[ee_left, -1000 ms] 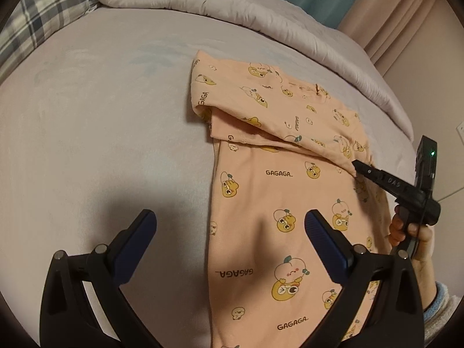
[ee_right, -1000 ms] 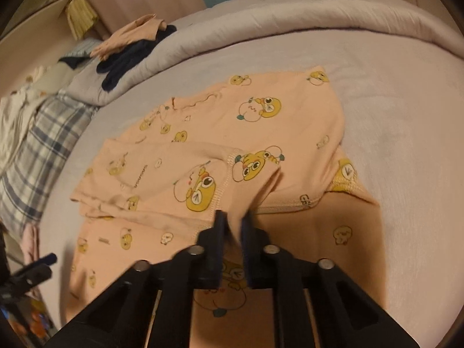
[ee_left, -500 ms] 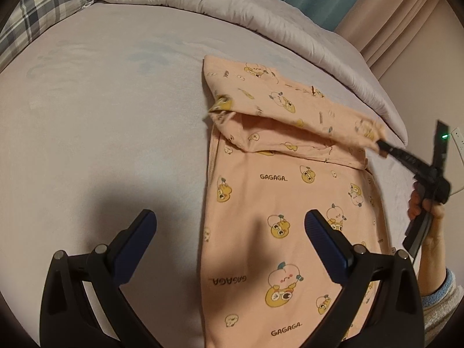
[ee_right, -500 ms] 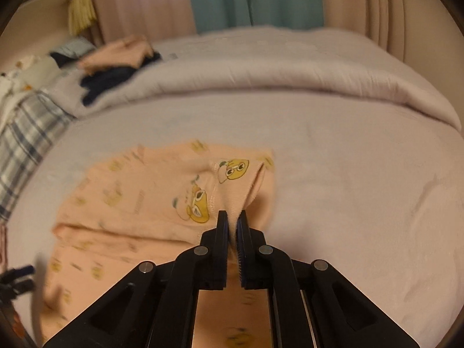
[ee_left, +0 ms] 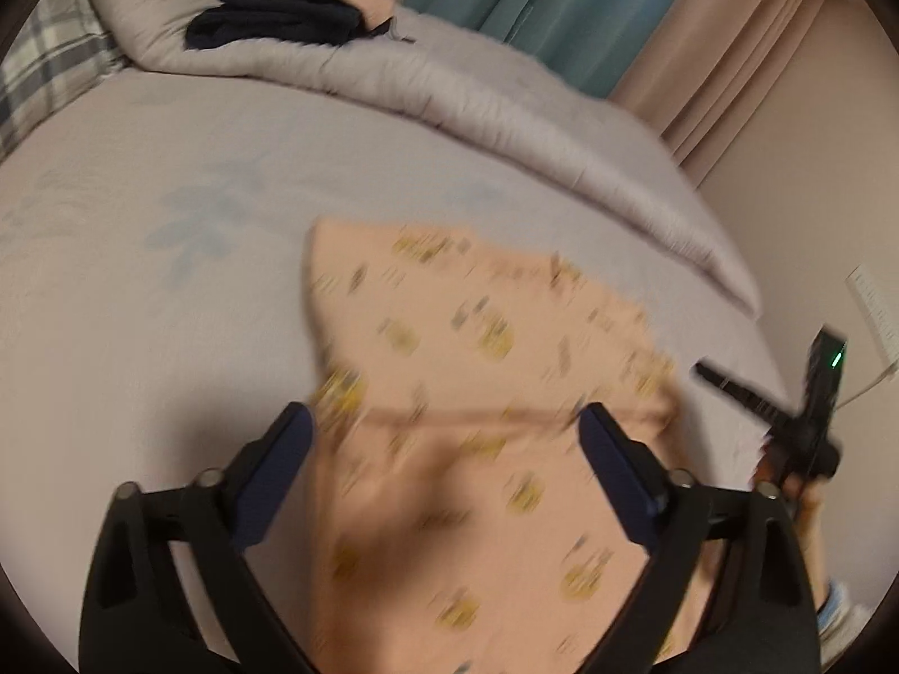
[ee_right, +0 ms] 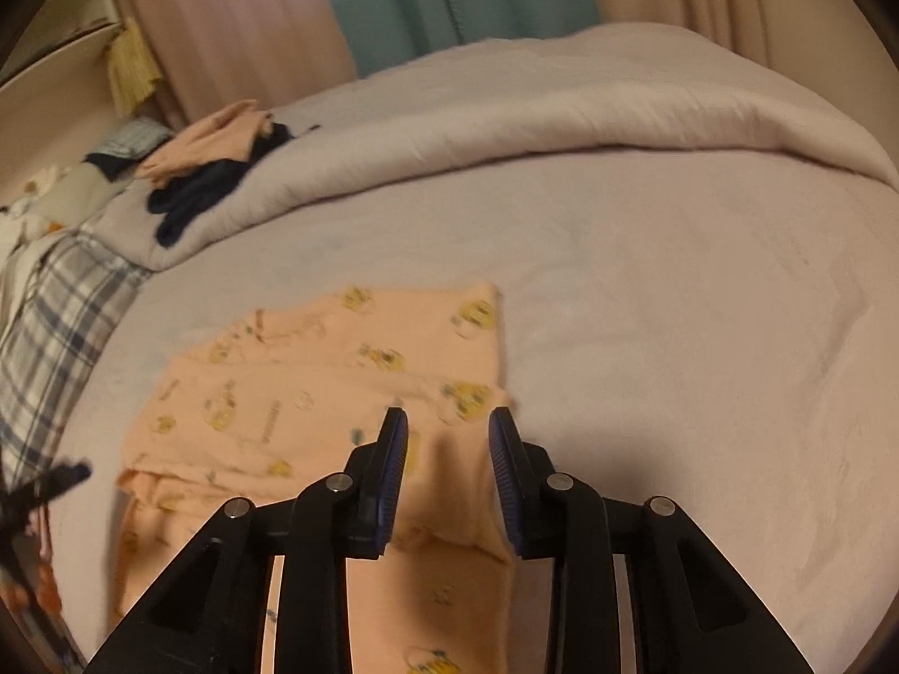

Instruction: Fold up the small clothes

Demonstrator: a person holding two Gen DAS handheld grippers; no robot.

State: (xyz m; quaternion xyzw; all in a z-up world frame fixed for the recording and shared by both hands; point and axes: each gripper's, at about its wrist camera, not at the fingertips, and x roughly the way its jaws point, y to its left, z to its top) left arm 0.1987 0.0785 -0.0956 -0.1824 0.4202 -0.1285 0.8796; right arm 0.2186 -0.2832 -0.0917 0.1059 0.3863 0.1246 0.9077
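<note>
A small peach garment (ee_left: 477,393) printed with yellow cartoon figures lies on the grey bed sheet (ee_left: 168,281), its upper part folded down over the lower part. It also shows in the right wrist view (ee_right: 314,393). My left gripper (ee_left: 444,443) is open and empty, hovering over the garment near the fold. My right gripper (ee_right: 446,438) is open and empty above the garment's right edge; it also shows in the left wrist view (ee_left: 708,376) just off that edge. The left wrist view is motion-blurred.
A rolled grey duvet (ee_left: 505,106) runs along the far side of the bed, with dark and peach clothes (ee_left: 281,22) piled on it. A plaid pillow (ee_right: 50,326) lies at the left. Curtains (ee_right: 438,0) and a wall stand behind the bed.
My right gripper has opened and let go of the garment's flap, which now lies flat on the garment. My left gripper has moved forward over the garment.
</note>
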